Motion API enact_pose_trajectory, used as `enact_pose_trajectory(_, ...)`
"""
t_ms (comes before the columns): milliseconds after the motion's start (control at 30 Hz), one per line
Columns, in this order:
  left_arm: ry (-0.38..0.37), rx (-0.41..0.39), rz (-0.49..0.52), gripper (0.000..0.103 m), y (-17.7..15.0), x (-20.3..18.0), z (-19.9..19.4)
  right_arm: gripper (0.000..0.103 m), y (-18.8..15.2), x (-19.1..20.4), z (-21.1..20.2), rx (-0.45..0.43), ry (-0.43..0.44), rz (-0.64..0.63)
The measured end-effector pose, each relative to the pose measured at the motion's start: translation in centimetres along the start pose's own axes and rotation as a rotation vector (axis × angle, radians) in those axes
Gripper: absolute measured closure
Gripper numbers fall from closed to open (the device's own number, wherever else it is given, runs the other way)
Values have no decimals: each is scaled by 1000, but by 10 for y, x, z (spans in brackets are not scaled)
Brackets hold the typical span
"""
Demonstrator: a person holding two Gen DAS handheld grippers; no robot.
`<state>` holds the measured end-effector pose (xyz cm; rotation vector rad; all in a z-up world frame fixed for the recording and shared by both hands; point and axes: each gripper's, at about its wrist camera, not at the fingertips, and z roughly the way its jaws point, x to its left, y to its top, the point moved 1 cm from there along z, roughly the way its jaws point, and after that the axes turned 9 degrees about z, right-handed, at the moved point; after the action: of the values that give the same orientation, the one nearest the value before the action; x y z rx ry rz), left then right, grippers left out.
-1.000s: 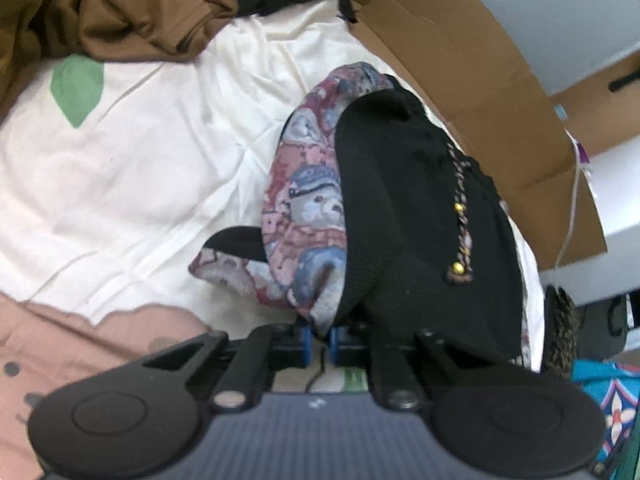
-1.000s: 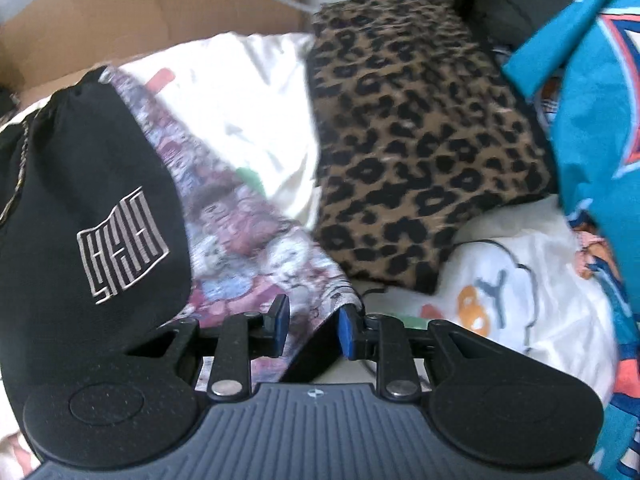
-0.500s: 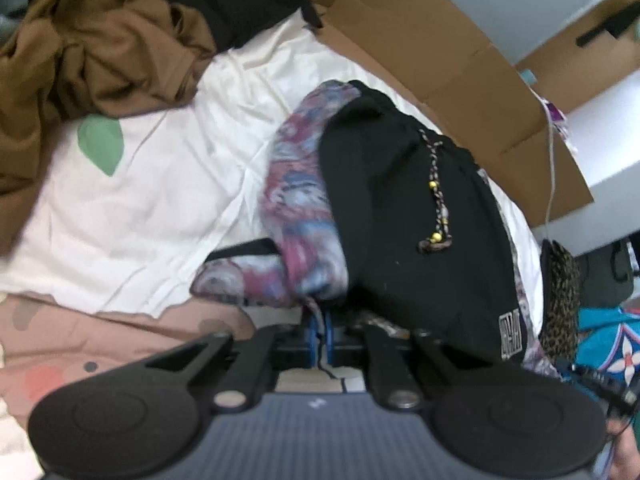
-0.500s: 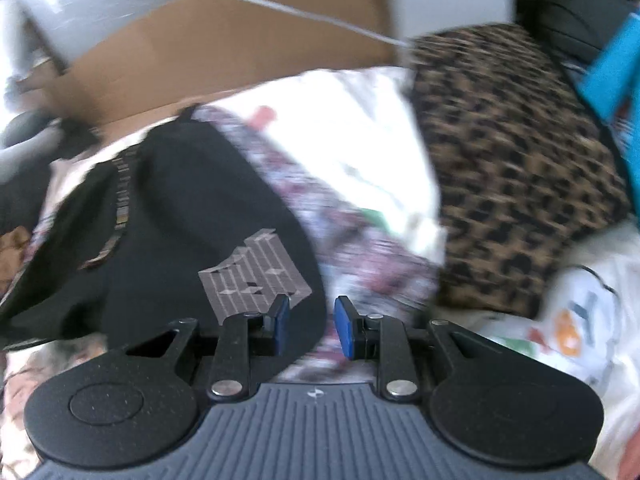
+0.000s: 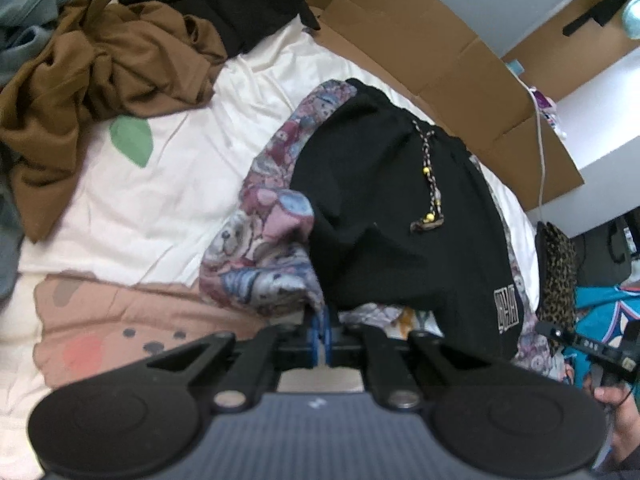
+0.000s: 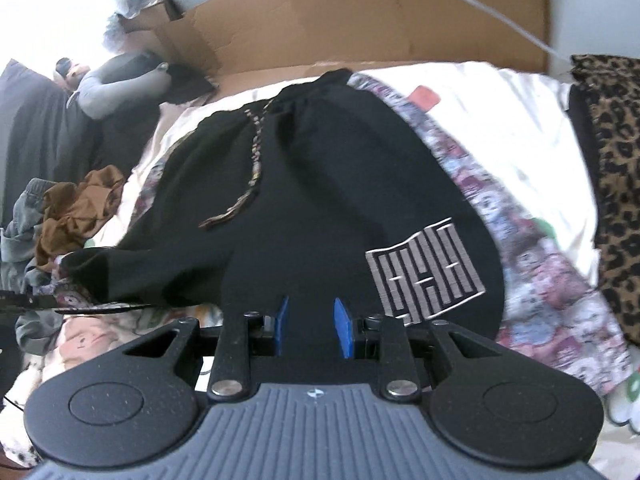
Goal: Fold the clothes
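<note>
Blue pads of the left gripper [image 5: 321, 334] are pressed together on the hem of the patterned fabric [image 5: 264, 240] that lines the black shorts [image 5: 380, 216], lifting that corner off the bed sheet [image 5: 168, 184]. The right gripper [image 6: 310, 326] has its fingers partly spread with black cloth between them; whether the pads actually press on it is hard to tell. The shorts lie spread across the bed, drawstring [image 6: 256, 152] uppermost. Beyond sit a brown garment [image 5: 100, 76], a leopard-print cloth [image 6: 616, 184] and cardboard [image 5: 432, 52].
</note>
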<state>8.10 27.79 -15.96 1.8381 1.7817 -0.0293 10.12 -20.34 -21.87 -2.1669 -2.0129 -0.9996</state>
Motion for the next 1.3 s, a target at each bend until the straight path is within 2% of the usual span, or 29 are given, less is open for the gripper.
enact_pose_trajectory(200, 4, 26, 54, 101, -9, 2, -13, 71, -7, 28, 11, 51, 63, -36)
enact_pose_trajectory(333, 25, 33, 42, 101, -13, 12, -23, 71, -10, 51, 20, 101, 102, -66)
enact_pose_trajectory(467, 38, 31, 59, 100, -12, 19, -28, 71, -13, 76, 30, 194, 123, -88)
enact_pose_trajectory(567, 61, 5, 65, 100, -12, 26, -34, 71, -14, 104, 31, 266, 117, -179)
enact_pose_trajectory(633, 40, -13, 7, 100, -13, 33, -38, 71, -11, 124, 29, 299, 110, -241)
enact_pose_trajectory(800, 105, -46, 25, 99, -17, 36, -53, 71, -11, 171, 27, 334, 120, -289)
enact_pose_trajectory(867, 99, -69, 0, 91, -18, 42, -60, 71, -18, 180, 35, 335, 119, -256)
enact_pose_trajectory(933, 90, -92, -26, 88, -20, 50, -61, 71, -27, 187, 45, 329, 108, -203)
enact_pose_trajectory(1067, 91, -126, -68, 78, -28, 66, -52, 69, -45, 187, 66, 268, 65, -63)
enact_pose_trajectory(1200, 110, -129, -81, 78, -35, 84, -31, 68, -65, 173, 86, 218, 46, 115)
enact_pose_trajectory(1300, 136, -120, -63, 78, -36, 96, -18, 67, -77, 164, 101, 204, 49, 201)
